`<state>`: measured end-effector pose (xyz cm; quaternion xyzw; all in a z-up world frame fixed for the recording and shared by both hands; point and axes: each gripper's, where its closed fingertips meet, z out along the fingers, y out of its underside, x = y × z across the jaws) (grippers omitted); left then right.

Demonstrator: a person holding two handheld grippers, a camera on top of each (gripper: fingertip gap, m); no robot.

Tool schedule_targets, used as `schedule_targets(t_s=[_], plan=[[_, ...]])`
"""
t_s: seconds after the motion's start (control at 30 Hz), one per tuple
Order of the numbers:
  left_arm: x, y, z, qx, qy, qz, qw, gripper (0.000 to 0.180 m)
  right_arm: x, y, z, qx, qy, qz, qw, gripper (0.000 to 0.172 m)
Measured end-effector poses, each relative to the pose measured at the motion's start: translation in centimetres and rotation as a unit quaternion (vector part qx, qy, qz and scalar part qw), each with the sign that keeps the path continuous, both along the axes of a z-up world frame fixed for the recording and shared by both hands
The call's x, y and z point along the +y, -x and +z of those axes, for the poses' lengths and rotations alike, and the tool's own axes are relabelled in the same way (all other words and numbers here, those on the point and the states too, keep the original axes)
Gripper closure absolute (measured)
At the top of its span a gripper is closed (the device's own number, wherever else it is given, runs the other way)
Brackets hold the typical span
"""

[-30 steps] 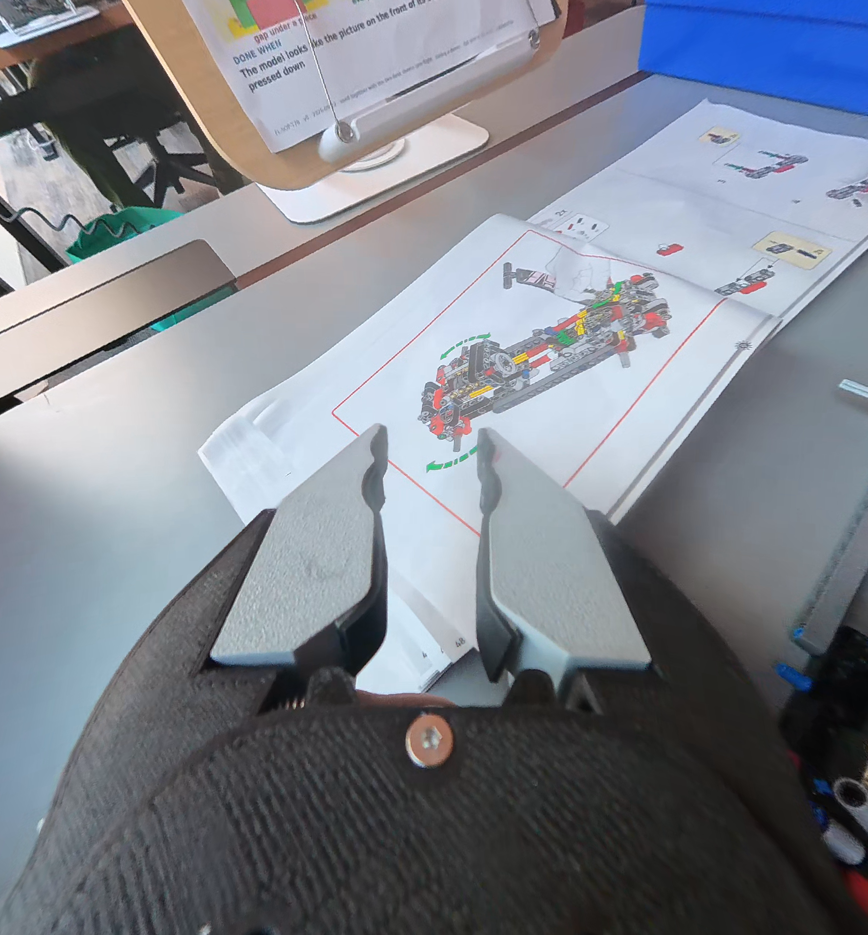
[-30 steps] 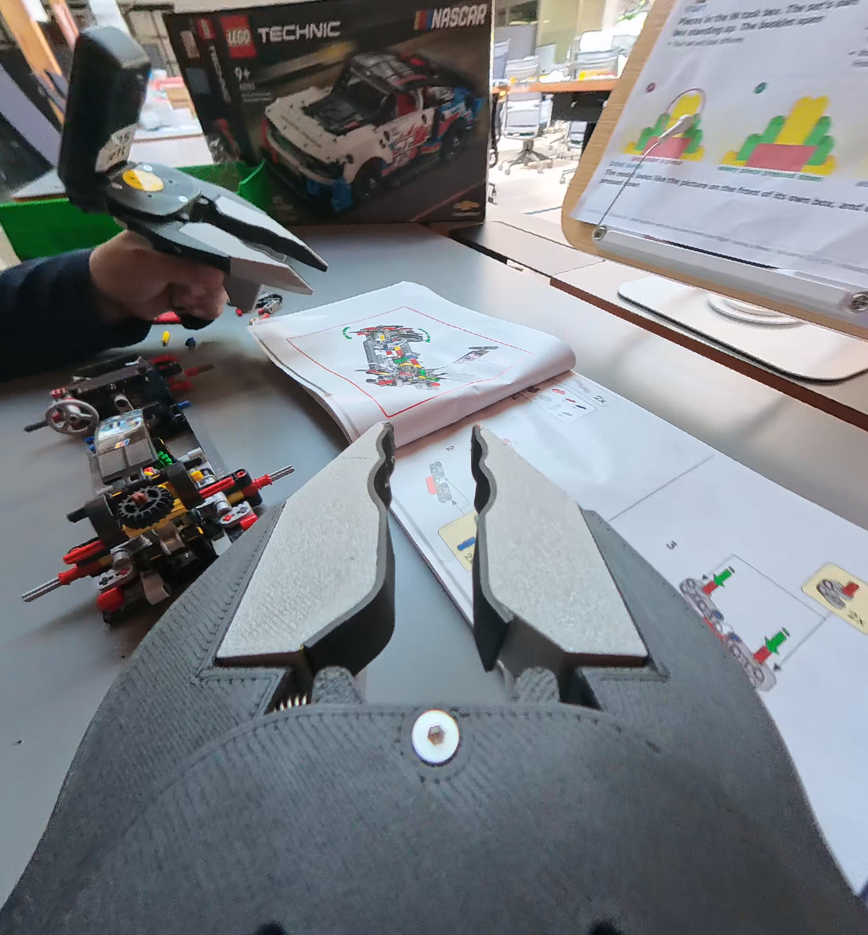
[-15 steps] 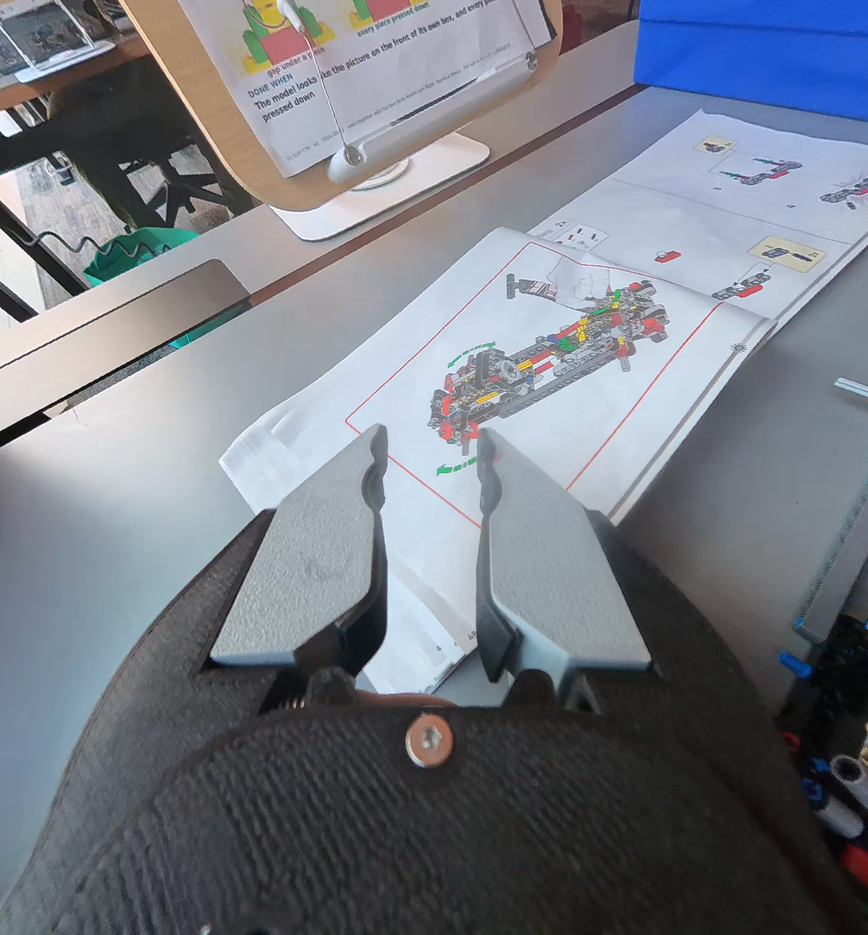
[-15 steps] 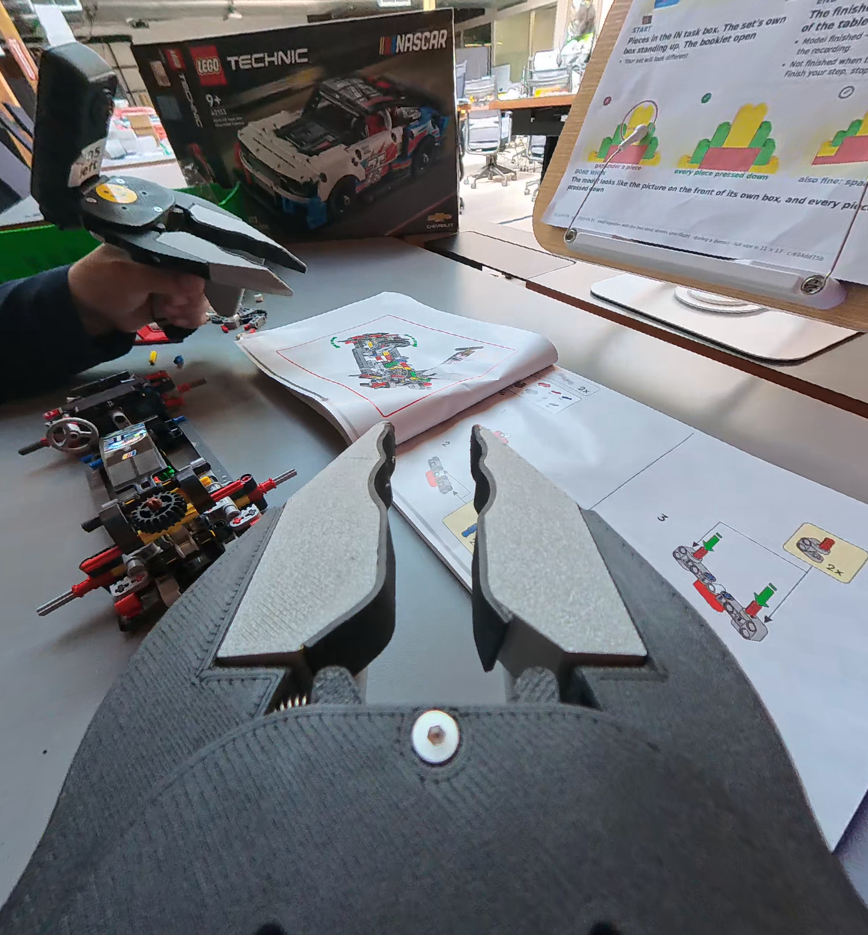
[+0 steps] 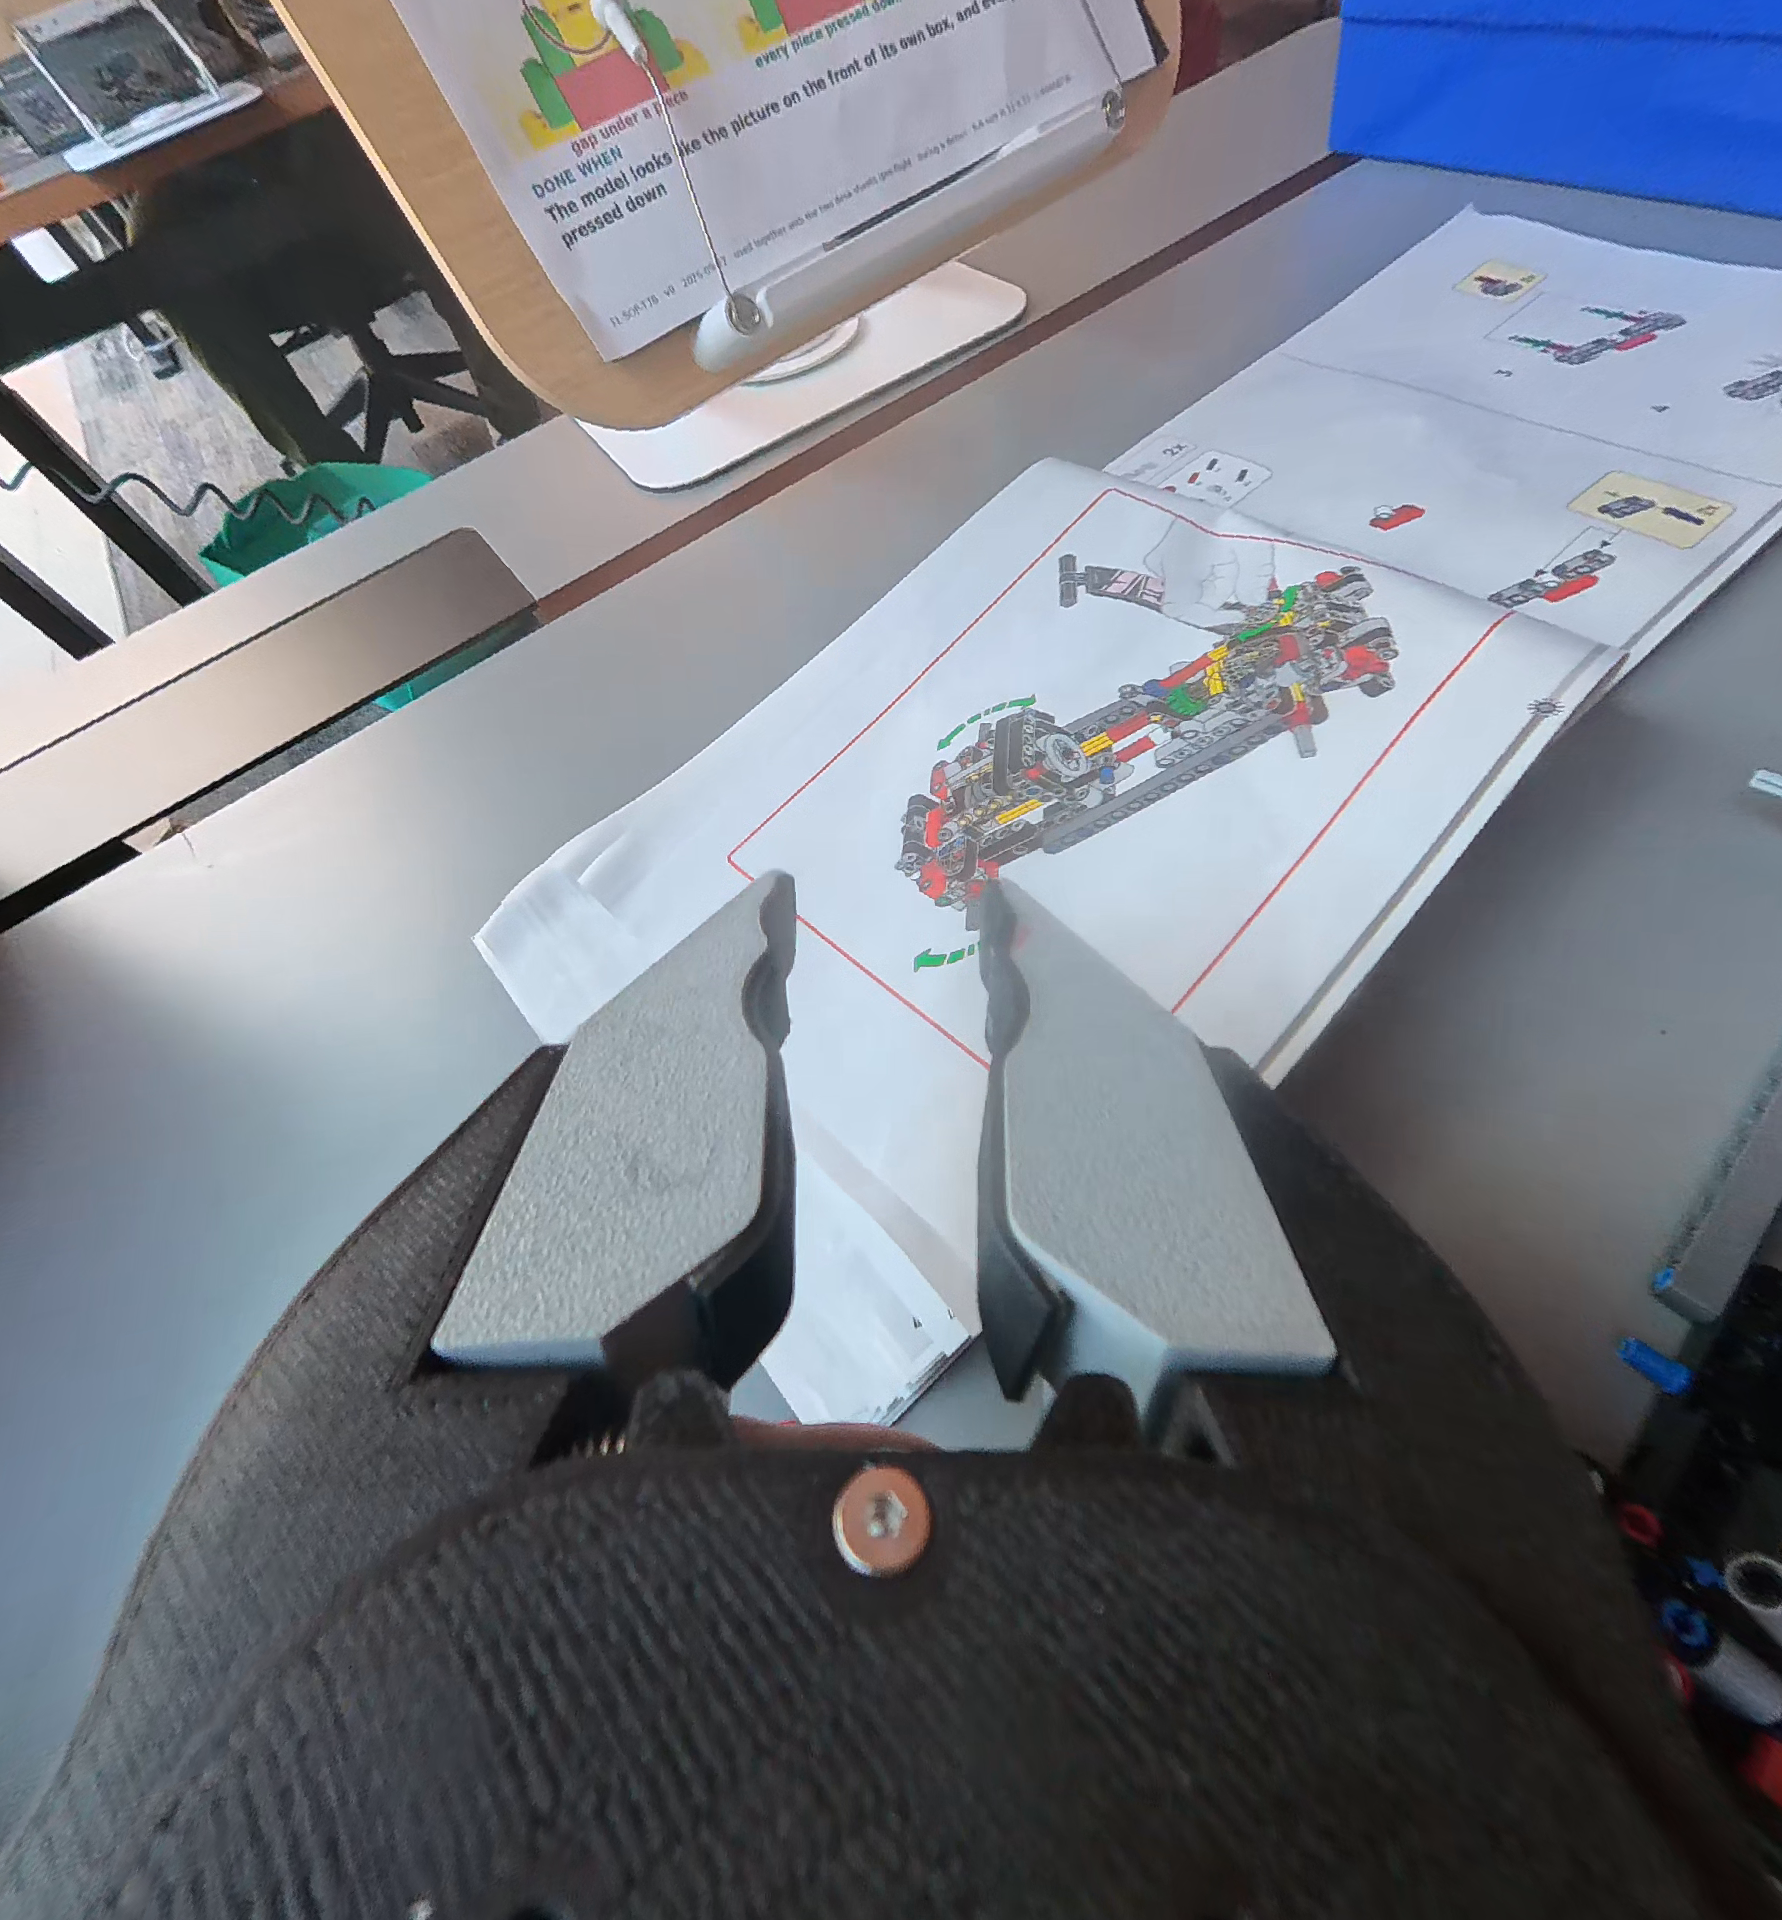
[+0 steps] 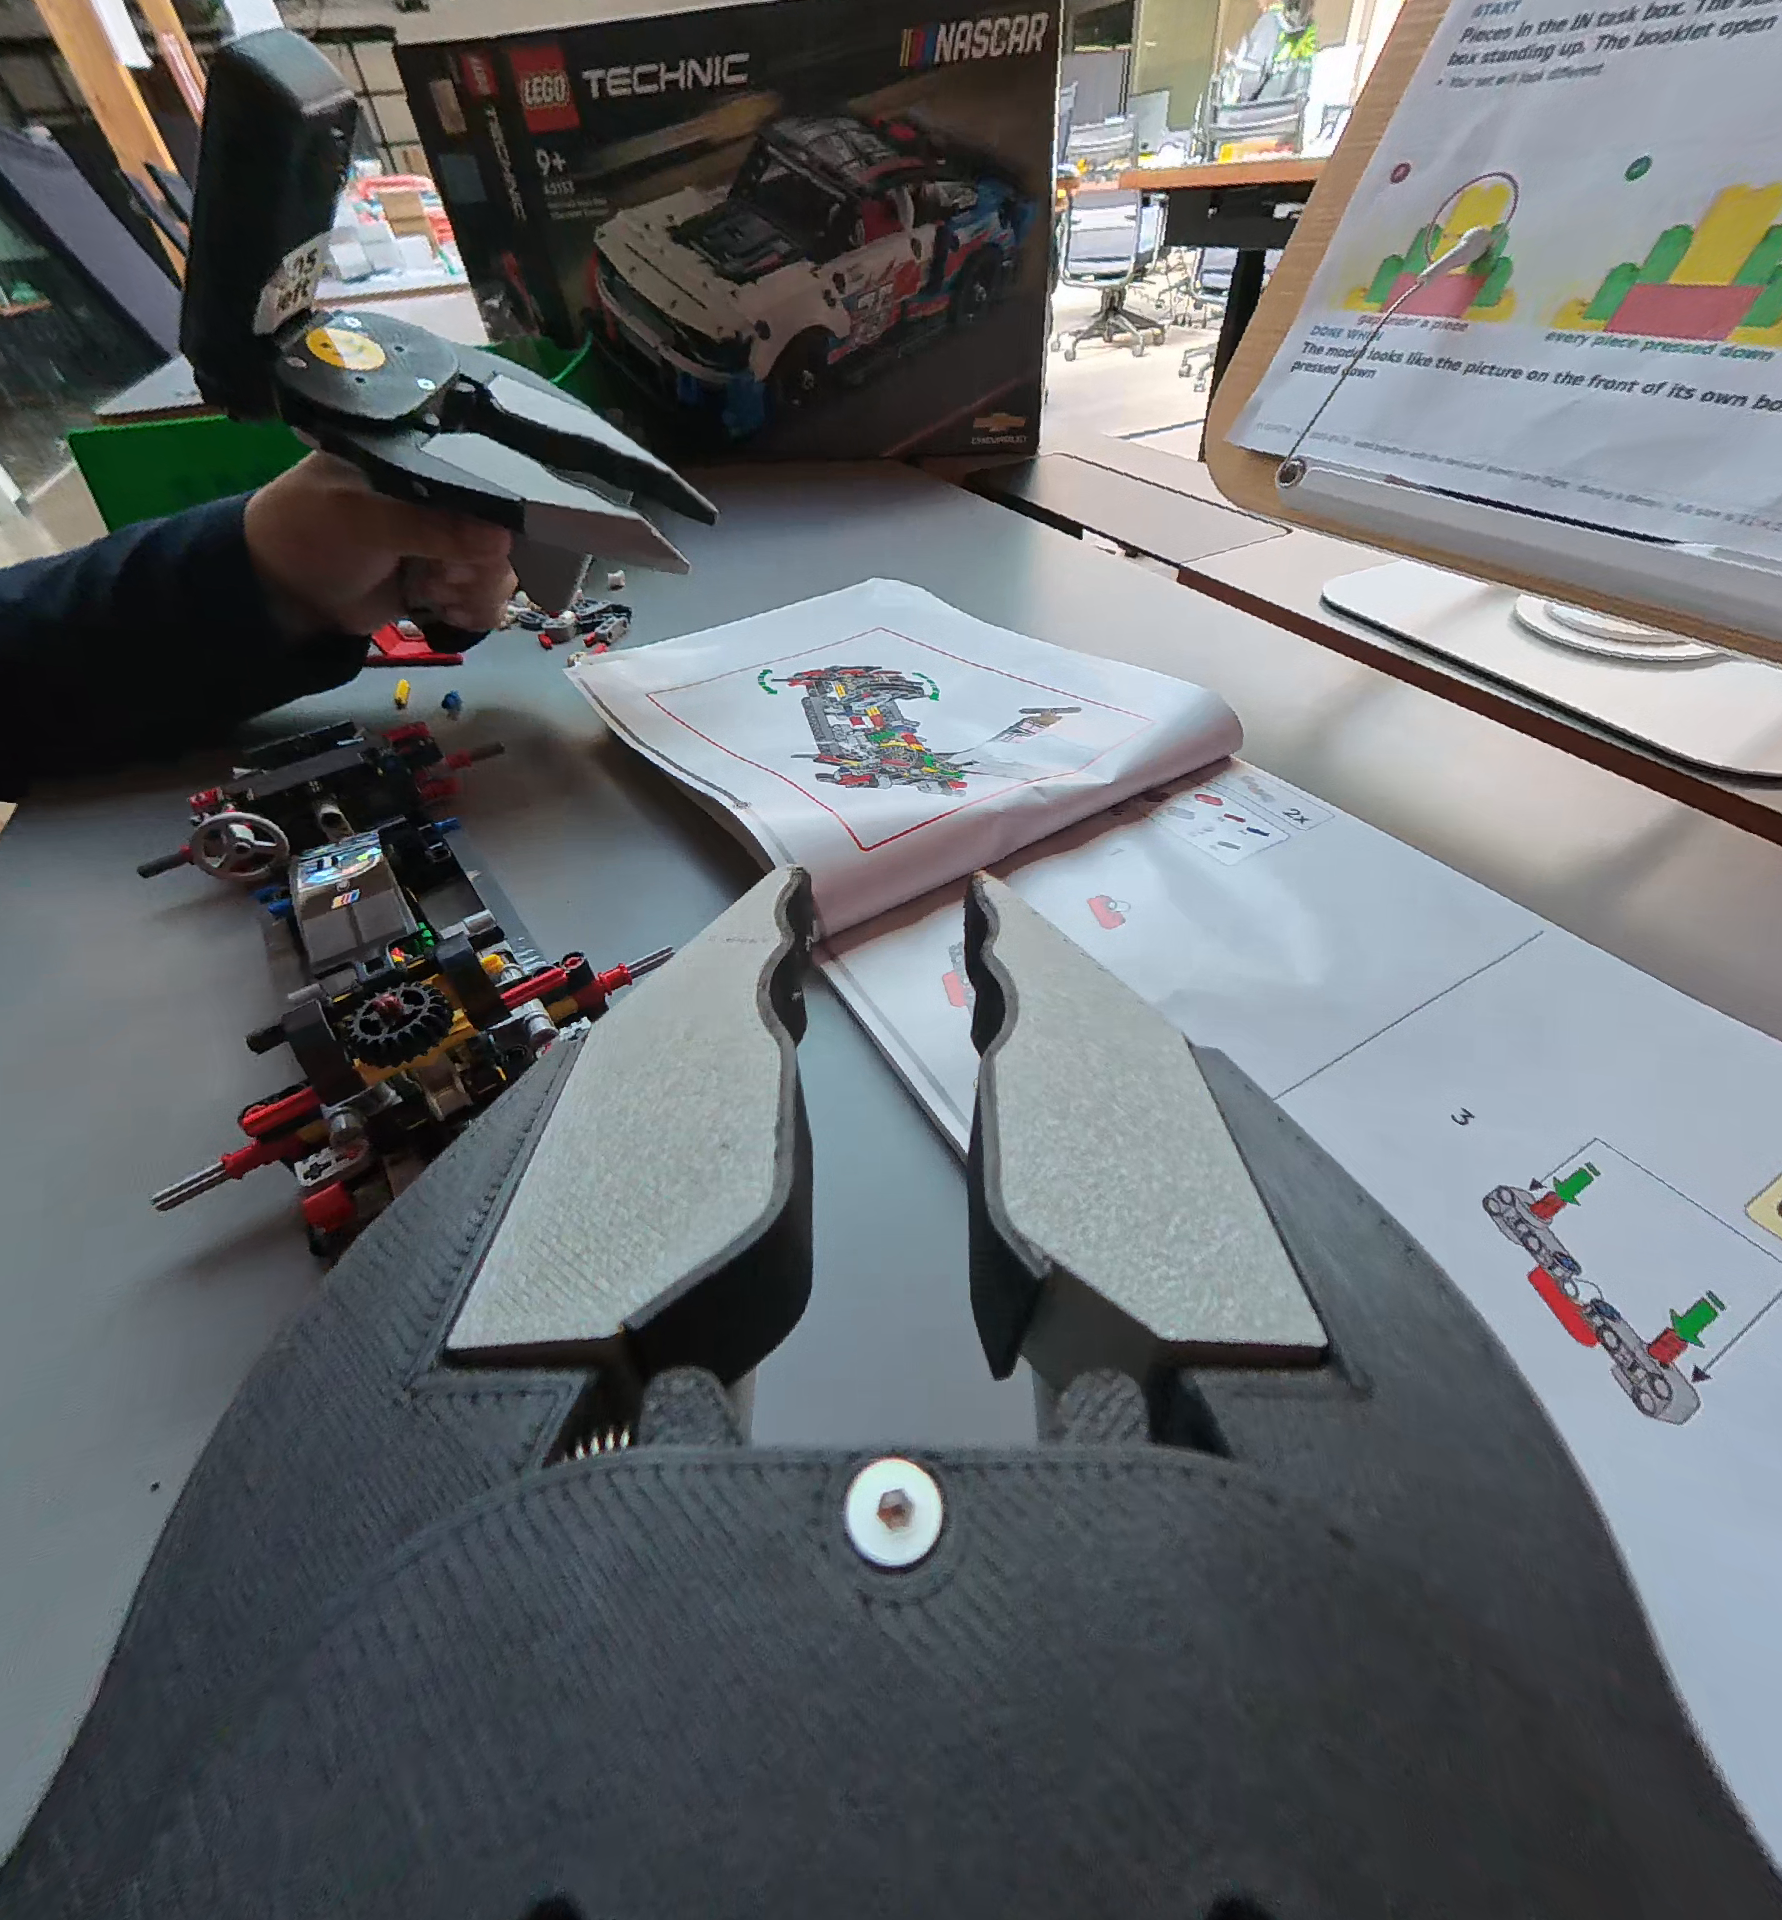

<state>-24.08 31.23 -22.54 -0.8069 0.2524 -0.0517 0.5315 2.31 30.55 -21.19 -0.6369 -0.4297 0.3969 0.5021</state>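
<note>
Little change to log over the last second: only slight drift of both views, nothing on the tabletop [image 5: 243, 1143] shifted, both sets of fingers set the same distance apart as before. Left gripper [image 5: 887, 914]: released, empty, held in a hand [image 6: 378, 561] above the near corner of the open instruction booklet [image 5: 1282, 831], tips over the printed drawing of a chassis but clear of the paper. Right gripper [image 6: 887, 904]: also released, nothing between the fingers, poised over the booklet's lower edge close to the fold, with no contact visible. Between the two, on the grey surface: a partly built brick chassis [image 6: 378, 997] with steering wheel, black gear and red axles, lying just left of the booklet and untouched by either gripper. Beyond it, a scatter of loose small pieces [image 6: 575, 623] below the left gripper. Farther back, a set box [image 6: 762, 239] with a race car pictured, standing upright, and a wooden stand [image 6: 1271, 343] carrying a printed sheet (on the neighbouring surface, well apart from both grippers). Reading of the lull: hovering, no grasp begun, booklet open and flat, chassis lying where it was
</note>
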Motion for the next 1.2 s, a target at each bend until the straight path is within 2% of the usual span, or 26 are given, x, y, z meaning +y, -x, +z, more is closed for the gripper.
schedule_targets(t_s=[0.17,0.27,1.2], plan=[[0.3,0.5,-0.3,0.005,0.005,0.007,1.000,0.148,1.4,-0.2,-0.7,-0.025,-0.004,-0.011,1.000,0.145],[0.4,0.8,-0.2,-0.001,0.004,0.012,1.000,0.148,2.1,-0.7,-0.3,-0.007,0.003,-0.020,1.000,0.145],[0.5,1.1,-0.6,0.006,0.008,0.016,1.000,0.148,1.2,-1.1,0.1,0.003,-0.001,-0.032,0.999,0.146]])
